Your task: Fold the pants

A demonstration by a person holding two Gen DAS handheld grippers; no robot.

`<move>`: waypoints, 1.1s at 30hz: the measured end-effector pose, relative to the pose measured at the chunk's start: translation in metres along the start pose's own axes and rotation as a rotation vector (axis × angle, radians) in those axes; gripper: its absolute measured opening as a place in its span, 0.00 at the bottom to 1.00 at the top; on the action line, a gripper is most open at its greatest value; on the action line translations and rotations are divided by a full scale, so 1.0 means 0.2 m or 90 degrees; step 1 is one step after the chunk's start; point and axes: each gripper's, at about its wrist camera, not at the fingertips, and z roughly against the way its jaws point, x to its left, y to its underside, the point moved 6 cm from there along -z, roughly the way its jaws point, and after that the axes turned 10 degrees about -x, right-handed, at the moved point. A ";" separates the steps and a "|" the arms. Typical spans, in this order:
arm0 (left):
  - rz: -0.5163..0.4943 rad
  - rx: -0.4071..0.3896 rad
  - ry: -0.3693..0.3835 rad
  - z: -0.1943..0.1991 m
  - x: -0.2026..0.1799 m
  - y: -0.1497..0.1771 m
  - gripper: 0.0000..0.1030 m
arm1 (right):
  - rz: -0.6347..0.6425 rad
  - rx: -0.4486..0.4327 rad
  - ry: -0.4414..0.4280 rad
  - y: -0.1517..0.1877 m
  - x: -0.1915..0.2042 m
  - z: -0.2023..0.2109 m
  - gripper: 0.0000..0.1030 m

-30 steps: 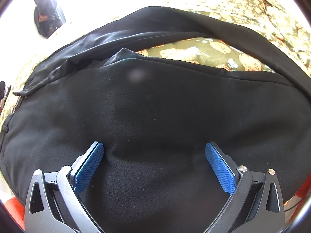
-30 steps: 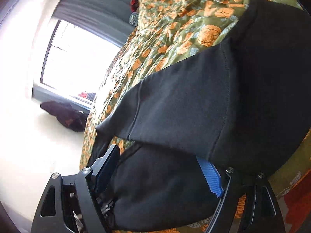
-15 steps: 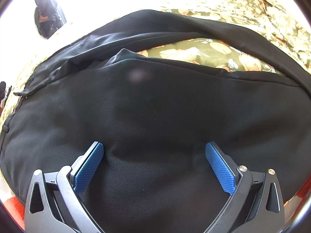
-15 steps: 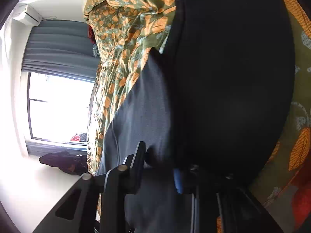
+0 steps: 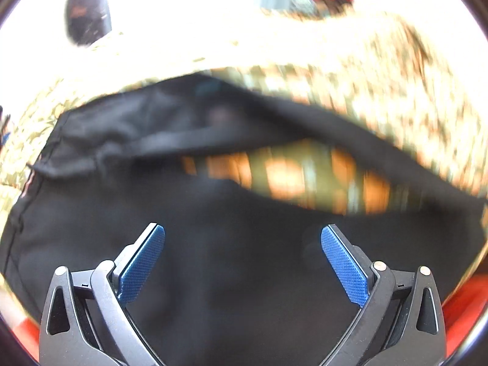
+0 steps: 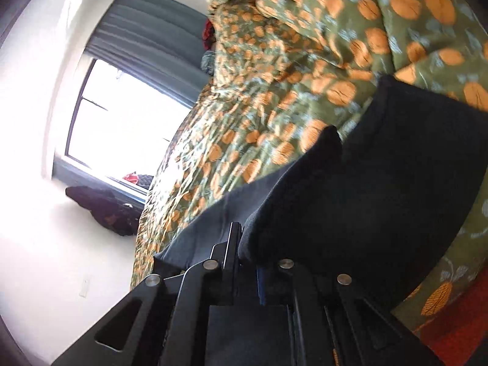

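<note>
Pinching the pants (image 6: 381, 201) hem, right hand-held gripper (image 6: 248, 262) is clamped on cloth; left hand-held gripper (image 5: 242, 262) hangs with fingers apart over them. Pants lie on the bed (image 6: 274, 91), running leftward from the grip.

You are working over a bed with a green, orange-leafed cover (image 6: 305, 70); the black pants (image 5: 244, 274) are lying on it.

Your black fabric pants (image 5: 213, 244) lie on the bed's leaf-patterned green bedspread (image 6: 289, 76). Your left tool (image 5: 242, 256) sits over them; the window (image 6: 122, 122) stands beyond the bed's far edge.
</note>
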 end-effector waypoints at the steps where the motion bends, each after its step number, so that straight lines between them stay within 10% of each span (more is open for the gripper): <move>1: 0.047 0.004 0.021 -0.05 0.04 -0.10 1.00 | 0.031 -0.002 -0.010 -0.01 0.05 0.03 0.08; 5: 0.211 0.067 0.079 -0.37 0.20 -0.38 0.99 | 0.117 -0.003 -0.047 -0.03 0.19 0.14 0.08; 12: 0.268 0.133 0.055 -0.74 0.27 -0.50 0.98 | 0.197 -0.002 -0.088 -0.02 0.31 0.33 0.08; 13: 0.266 0.133 0.050 -0.76 0.27 -0.51 0.92 | 0.205 -0.002 -0.095 -0.02 0.32 0.37 0.08; 15: 0.265 0.138 0.041 -0.78 0.28 -0.50 0.43 | 0.217 -0.002 -0.107 -0.03 0.32 0.42 0.08; 16: 0.269 0.153 0.035 -0.78 0.29 -0.49 0.04 | 0.222 0.001 -0.108 -0.03 0.31 0.44 0.08; 25: 0.205 -0.043 0.089 0.01 0.25 -0.72 0.05 | 0.269 0.031 -0.015 -0.26 0.08 0.16 0.08; 29: 0.107 -0.047 0.071 0.35 0.25 -0.38 0.06 | 0.309 0.079 0.005 -0.34 0.03 0.12 0.08; 33: 0.044 0.101 0.035 0.24 0.16 0.26 0.06 | 0.337 0.178 0.117 -0.24 -0.25 0.06 0.08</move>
